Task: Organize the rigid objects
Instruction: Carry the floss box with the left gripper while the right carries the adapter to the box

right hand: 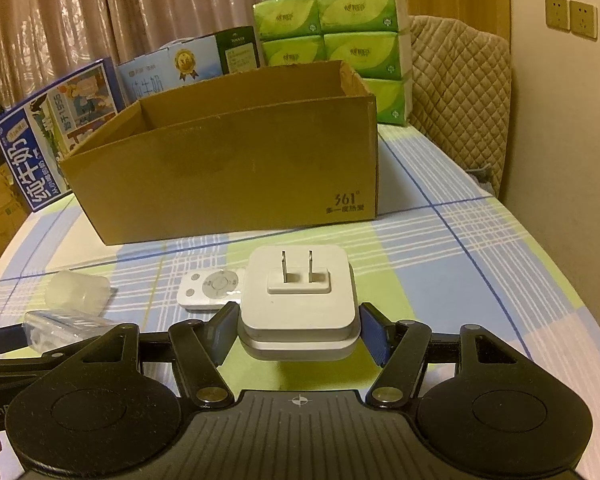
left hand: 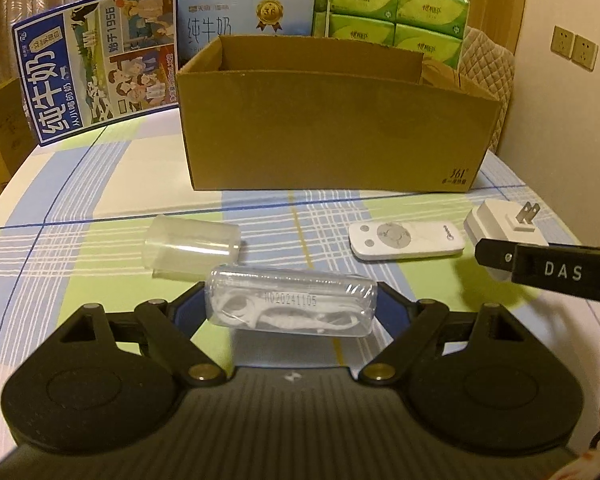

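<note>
My left gripper [left hand: 291, 307] is shut on a clear plastic case [left hand: 291, 304] with white floss picks inside, held just above the checked tablecloth. My right gripper [right hand: 298, 332] is shut on a white plug adapter [right hand: 298, 300], prongs up; the adapter also shows in the left wrist view [left hand: 504, 220]. A white remote [left hand: 406, 239] lies on the table between the two; it also shows in the right wrist view [right hand: 212, 286]. A clear plastic cup [left hand: 192, 244] lies on its side. An open cardboard box [left hand: 332, 120] stands behind them.
Two milk cartons [left hand: 100, 64] stand at the back left, and green tissue packs [left hand: 396, 16] behind the box. A quilted chair [right hand: 460, 92] stands at the right by the wall. The table edge curves away on both sides.
</note>
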### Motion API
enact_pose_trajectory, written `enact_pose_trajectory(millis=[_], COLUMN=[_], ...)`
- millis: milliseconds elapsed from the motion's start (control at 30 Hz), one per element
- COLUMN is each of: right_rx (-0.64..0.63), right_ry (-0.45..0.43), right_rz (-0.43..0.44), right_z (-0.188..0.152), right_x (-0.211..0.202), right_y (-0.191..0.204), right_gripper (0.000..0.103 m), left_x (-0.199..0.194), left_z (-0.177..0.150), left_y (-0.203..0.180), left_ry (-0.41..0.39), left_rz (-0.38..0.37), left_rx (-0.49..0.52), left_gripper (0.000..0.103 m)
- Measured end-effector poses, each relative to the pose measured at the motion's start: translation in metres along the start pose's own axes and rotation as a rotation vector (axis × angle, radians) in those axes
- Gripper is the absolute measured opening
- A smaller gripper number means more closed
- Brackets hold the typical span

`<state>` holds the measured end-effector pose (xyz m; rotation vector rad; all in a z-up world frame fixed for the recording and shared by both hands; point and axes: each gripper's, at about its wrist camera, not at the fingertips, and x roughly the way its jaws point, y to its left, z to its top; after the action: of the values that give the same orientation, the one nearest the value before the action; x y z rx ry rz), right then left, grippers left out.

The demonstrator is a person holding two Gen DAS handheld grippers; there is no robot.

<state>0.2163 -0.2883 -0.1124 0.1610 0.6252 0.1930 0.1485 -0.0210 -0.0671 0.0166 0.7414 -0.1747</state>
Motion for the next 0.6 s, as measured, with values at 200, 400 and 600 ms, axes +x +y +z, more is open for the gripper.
enact_pose_trajectory(millis=[200, 400, 600], right_rx=[-0.011, -0.012, -0.014], right_ry=[-0.026, -0.040, -0.051], right_rz=[0.015, 0.022, 0.028], right_z=[0.006, 0.009, 0.011], right_x=[-0.009, -0.014, -0.020], right_y=[0.004, 0.006, 0.005], right_gripper=[0.061, 0.061, 0.061], left_x=[-0.011, -0.022, -0.034], left_z=[0.011, 0.020, 0.030], left_y=[0.001, 0.002, 0.001], left_ry=[-0.017, -0.027, -0.045], left_rz=[-0.001, 0.012, 0.013], left_rx=[-0.011, -0.019, -0.016], left_gripper=[0.084, 0.084, 0.084])
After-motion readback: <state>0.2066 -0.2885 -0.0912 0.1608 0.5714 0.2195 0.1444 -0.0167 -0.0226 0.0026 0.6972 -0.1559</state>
